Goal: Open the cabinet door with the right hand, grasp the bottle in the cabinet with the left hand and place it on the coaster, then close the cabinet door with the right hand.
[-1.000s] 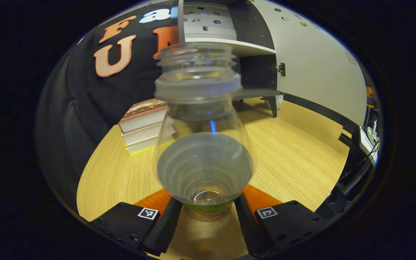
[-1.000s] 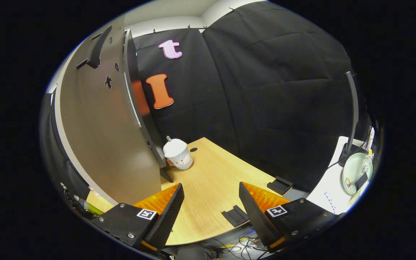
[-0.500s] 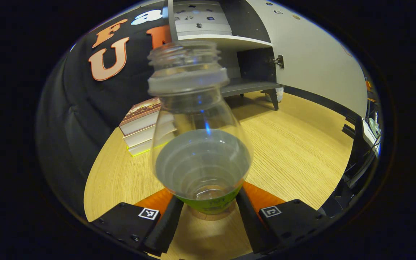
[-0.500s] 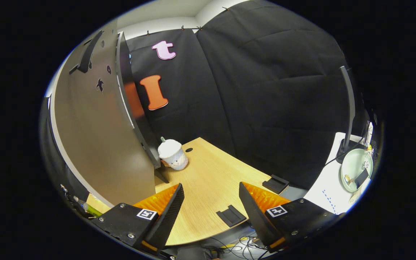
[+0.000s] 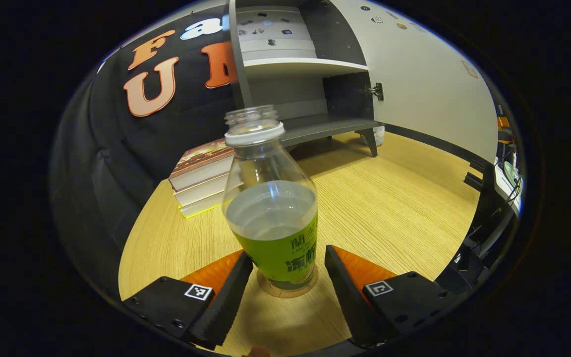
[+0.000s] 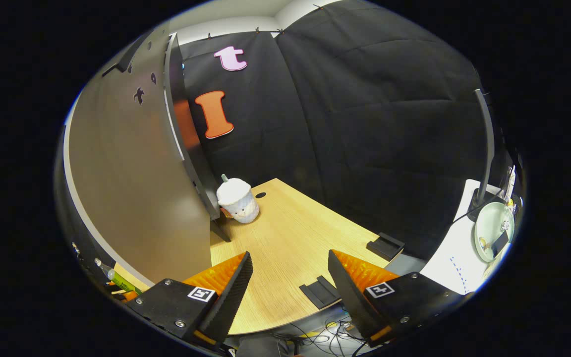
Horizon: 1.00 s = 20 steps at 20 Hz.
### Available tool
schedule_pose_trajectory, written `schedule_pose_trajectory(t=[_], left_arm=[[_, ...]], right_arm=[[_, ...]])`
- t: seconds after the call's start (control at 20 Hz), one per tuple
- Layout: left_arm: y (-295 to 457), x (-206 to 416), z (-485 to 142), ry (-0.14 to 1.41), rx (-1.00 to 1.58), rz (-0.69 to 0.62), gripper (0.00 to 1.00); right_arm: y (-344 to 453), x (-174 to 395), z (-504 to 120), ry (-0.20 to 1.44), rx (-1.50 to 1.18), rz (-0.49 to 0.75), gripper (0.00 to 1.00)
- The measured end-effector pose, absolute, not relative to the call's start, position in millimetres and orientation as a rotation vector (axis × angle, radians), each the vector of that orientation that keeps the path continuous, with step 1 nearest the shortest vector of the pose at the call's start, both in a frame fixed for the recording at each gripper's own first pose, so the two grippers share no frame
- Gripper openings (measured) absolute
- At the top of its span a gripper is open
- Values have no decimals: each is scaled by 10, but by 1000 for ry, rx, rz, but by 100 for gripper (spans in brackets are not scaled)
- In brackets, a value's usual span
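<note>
A: Where does the bottle (image 5: pixel 271 208) stand?

B: Upright on the round coaster (image 5: pixel 288 289), on the wooden table (image 5: pixel 404 208), capless, with a green label and clear liquid inside. It sits between the fingers of the left gripper (image 5: pixel 289 277), but there is a visible gap on each side, so the fingers are parted and press on nothing.

A: So the placing step is done?

B: I judge it so; the release looks complete. What remains for the left side is to draw back without clipping the bottle.

A: And the cabinet (image 5: pixel 295 74)?

B: Open. In the left gripper view the lower shelf is bare and the door (image 5: pixel 429 94) hangs swung out on its hinge (image 5: pixel 375 90). In the right gripper view the cabinet door (image 6: pixel 137 183) stands just to the left, with the right gripper (image 6: pixel 289 282) spread wide and gripping nothing, over the table edge.

A: Next move?

B: Closing the door, I think. The right gripper must reach the door's outer face or its handle (image 6: pixel 122 62) near the top and swing it shut, keeping clear of the small white plush toy (image 6: pixel 238 201) beside the cabinet's foot.
</note>
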<state>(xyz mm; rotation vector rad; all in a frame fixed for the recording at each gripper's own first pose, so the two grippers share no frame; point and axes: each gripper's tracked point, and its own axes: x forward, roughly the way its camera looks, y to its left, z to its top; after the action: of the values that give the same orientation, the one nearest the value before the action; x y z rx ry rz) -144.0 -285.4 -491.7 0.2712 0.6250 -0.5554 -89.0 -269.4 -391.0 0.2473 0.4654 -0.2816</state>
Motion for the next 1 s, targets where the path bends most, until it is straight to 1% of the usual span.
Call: schedule_pose_trajectory(t=[0.1,0.15,0.2,0.3,0.5,0.65,0.7,0.75,1.0], left_arm=[[-2827,-1486,-4827,607,271,-551,96],[-2807,-1500,-4785,598,267,-545,99],[-2795,-1525,-4726,588,257,-544,100],[-2753,-1581,-4621,572,235,-539,98],[-2627,-1747,-4363,526,205,-530,98],[-2492,-1856,-4093,484,160,-516,98],[-2432,-1878,-3984,465,139,-506,98],[-2354,-1887,-3855,445,117,-490,98],[-1782,-1784,-3250,319,55,-370,98]], right_arm=[[-2561,-843,-3934,473,247,-248,95],[-2501,-821,-3939,475,245,-232,95],[-2438,-803,-3948,477,243,-215,95],[-2340,-789,-3947,482,236,-188,95],[-2297,-796,-3907,466,201,-182,93],[-2149,-750,-3887,466,169,-139,91],[-2086,-746,-3890,469,164,-125,100],[-1994,-749,-3891,471,163,-108,90],[-1430,-681,-3952,485,156,-9,90]])
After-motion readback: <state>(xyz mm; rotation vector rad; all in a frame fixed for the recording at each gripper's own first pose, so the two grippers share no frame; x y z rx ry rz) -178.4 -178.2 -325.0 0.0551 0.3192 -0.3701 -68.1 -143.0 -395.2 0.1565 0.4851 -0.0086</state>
